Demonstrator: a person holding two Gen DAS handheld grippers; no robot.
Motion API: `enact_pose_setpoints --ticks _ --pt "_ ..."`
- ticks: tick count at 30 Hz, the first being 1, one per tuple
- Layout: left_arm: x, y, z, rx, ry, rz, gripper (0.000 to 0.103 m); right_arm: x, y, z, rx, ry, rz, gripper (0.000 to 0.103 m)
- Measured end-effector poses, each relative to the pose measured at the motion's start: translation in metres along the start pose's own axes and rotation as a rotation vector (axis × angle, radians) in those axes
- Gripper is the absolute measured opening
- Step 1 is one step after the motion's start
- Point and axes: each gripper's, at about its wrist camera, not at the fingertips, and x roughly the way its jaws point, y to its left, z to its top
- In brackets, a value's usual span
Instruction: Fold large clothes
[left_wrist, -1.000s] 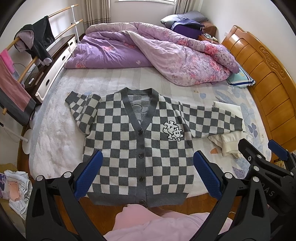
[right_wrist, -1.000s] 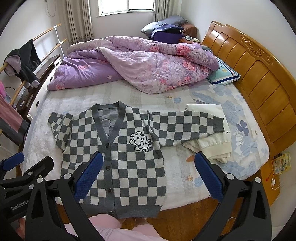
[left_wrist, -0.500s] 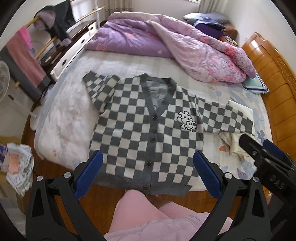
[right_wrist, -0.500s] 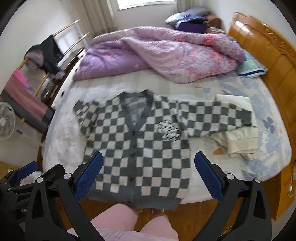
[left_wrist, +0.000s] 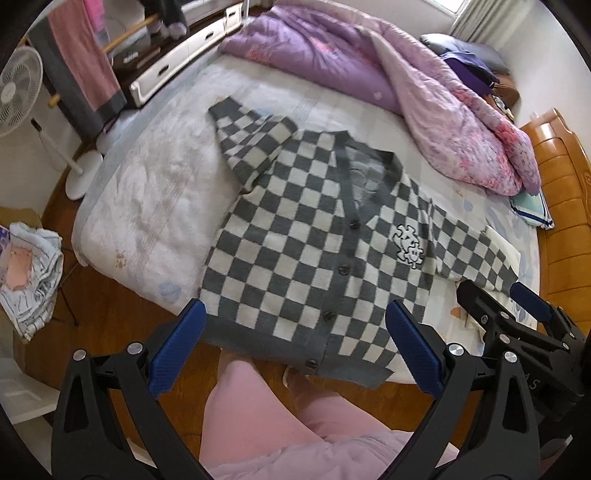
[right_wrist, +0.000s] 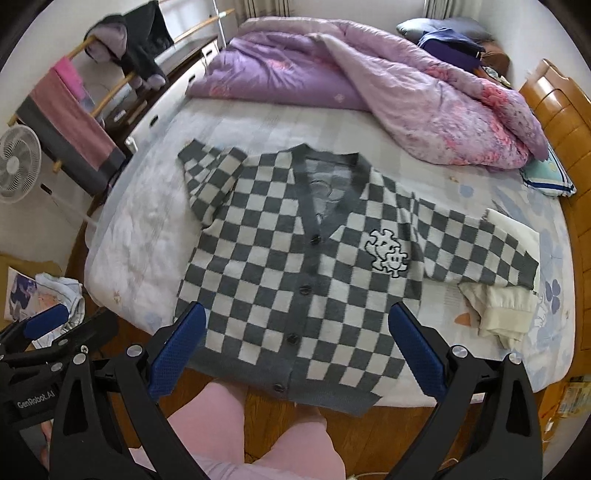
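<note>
A grey-and-white checkered cardigan (left_wrist: 317, 236) (right_wrist: 295, 258) lies flat and buttoned on the bed, hem hanging over the near edge. Its left sleeve (right_wrist: 210, 177) is bent back on itself; its right sleeve (right_wrist: 476, 247) stretches over a cream garment. My left gripper (left_wrist: 295, 343) hovers open above the hem, holding nothing. My right gripper (right_wrist: 299, 343) is likewise open and empty above the hem. In the left wrist view the right gripper's body (left_wrist: 517, 332) shows at the right; in the right wrist view the left gripper's body (right_wrist: 48, 339) shows at the left.
A purple quilt (right_wrist: 369, 81) is heaped at the far side of the bed. A folded cream garment (right_wrist: 506, 302) lies at the right. Wooden headboard (right_wrist: 565, 122) on the right. A clothes rack (right_wrist: 74, 107), a fan (right_wrist: 18, 162) and crumpled cloth (left_wrist: 29, 273) stand left. Pink-clad legs (left_wrist: 258, 406) below.
Both views have swung leftward and tilted down, so the cardigan sits more to the right and the floor, fan and rack show more. The cardigan itself has not moved; both grippers stay open.
</note>
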Motion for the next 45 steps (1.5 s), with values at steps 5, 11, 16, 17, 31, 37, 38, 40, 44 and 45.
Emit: enact_pose_setpoints --ticks 5,11,16,17,31,37,38,40,44,45 --pt "0.021 0.054 0.042 -0.024 0.067 -0.037 0.098 0.033 0.045 0.026 0.053 0.097 -0.041 0.095" --pt "0.048 0.099 0.094 0.034 0.143 -0.067 0.098 0.061 0.087 0.057 0.153 0.173 -0.062 0.095" --pt "0.075 0.129 0.126 0.041 0.199 -0.076 0.098 0.085 0.113 0.089 0.222 0.188 -0.042 0.095" --pt "0.084 0.136 0.136 0.038 0.214 -0.069 0.098 0.090 0.115 0.094 0.241 0.189 -0.033 0.095" --pt "0.221 0.210 0.254 -0.162 0.297 -0.041 0.098 0.212 0.120 0.155 0.356 0.390 0.078 0.043" --pt "0.310 0.235 0.314 -0.278 0.382 -0.061 0.098 0.250 0.108 0.184 0.353 0.407 0.038 0.043" --pt "0.329 0.238 0.327 -0.288 0.397 -0.050 0.098 0.257 0.105 0.189 0.353 0.412 0.037 0.043" --pt "0.359 0.244 0.346 -0.310 0.418 -0.052 0.098 0.265 0.099 0.197 0.363 0.417 0.038 0.043" --pt "0.421 0.255 0.387 -0.417 0.434 -0.137 0.098 0.277 0.084 0.202 0.397 0.435 0.023 0.043" --pt "0.431 0.257 0.397 -0.442 0.415 -0.147 0.098 0.280 0.079 0.200 0.407 0.442 0.010 0.043"
